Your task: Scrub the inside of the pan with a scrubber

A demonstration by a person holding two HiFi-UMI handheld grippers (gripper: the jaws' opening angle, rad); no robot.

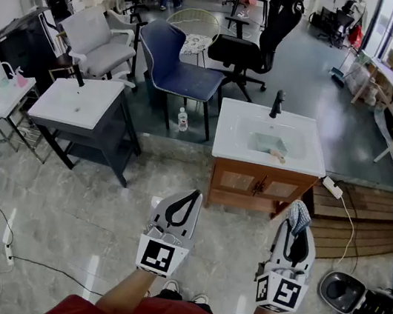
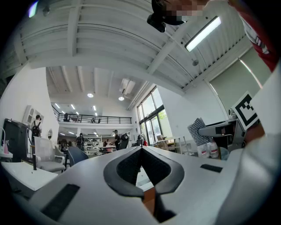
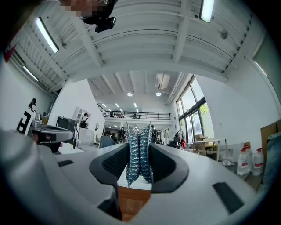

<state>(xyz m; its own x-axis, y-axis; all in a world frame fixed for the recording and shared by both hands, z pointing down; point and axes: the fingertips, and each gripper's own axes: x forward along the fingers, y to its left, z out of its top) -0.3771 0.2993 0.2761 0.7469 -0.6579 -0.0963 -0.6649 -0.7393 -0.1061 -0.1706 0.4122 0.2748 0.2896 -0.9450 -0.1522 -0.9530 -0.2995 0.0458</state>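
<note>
Straight ahead of your right gripper [image 3: 139, 149], well apart, stands the sink [image 1: 222, 148]. A greenish item [image 1: 269, 143] in its basin is probably the pan, too small to confirm. Your right jaws pinch the scrubber [image 1: 297, 216] and are nearer. The left gripper [image 2: 141, 151] has its jaws together, empty.

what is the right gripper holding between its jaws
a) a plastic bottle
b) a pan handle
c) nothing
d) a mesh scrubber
d, since the right gripper view shows the right gripper with its jaws closed on a silvery-blue mesh scrubber, and in the head view the same scrubber sticks out past the gripper's tip.
</note>
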